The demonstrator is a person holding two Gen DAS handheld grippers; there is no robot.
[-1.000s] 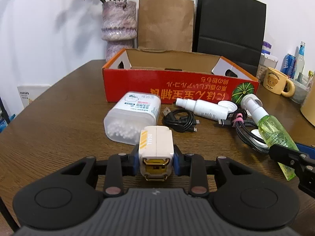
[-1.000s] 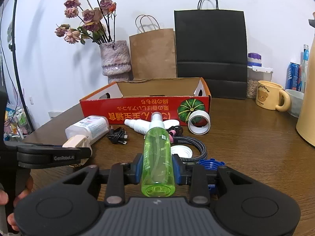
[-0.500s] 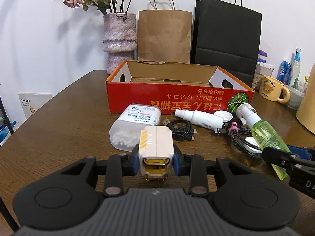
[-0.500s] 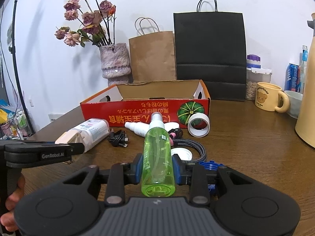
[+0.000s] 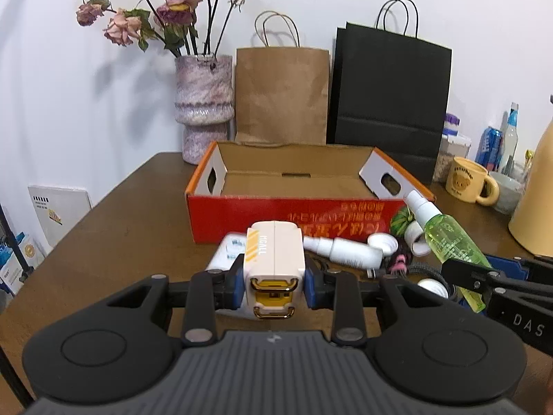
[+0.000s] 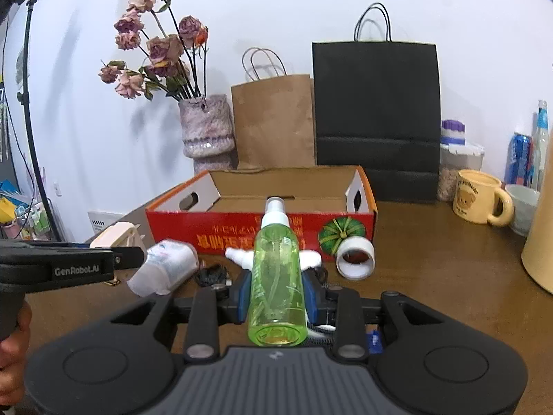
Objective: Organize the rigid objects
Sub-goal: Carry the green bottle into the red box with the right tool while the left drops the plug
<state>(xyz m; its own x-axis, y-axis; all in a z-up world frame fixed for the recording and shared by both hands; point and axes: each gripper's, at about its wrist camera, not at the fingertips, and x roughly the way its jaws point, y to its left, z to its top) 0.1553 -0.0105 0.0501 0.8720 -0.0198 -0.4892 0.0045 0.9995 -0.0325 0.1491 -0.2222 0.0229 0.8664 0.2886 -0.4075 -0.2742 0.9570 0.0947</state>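
1. Left wrist view: the left tool [image 5: 275, 282] pinches a cream-and-yellow charger block [image 5: 274, 257] between its blue pads, holding it clear of the brown bench [image 5: 131, 228].
2. Beyond it stands an open red cardboard box [image 5: 293, 216], its inside bare cardboard. A white spray bottle [image 5: 349, 250] lies in front of the box, beside a white cotton-swab container [image 5: 224, 252] partly hidden by the charger.
3. At the right edge the right tool [image 5: 463, 273] pinches a green spray bottle [image 5: 449, 238], nozzle toward the box.
4. Right wrist view: the right tool [image 6: 276, 297] grips the green spray bottle [image 6: 276, 276] by its body, nozzle pointing at the red box [image 6: 242, 235].
5. A white tape roll [image 6: 356, 259] sits on the bench against the box front.
6. At left, the left tool [image 6: 128, 257] carries the charger block [image 6: 117, 237] above the bench; a hand [image 6: 13, 352] holds its grip.
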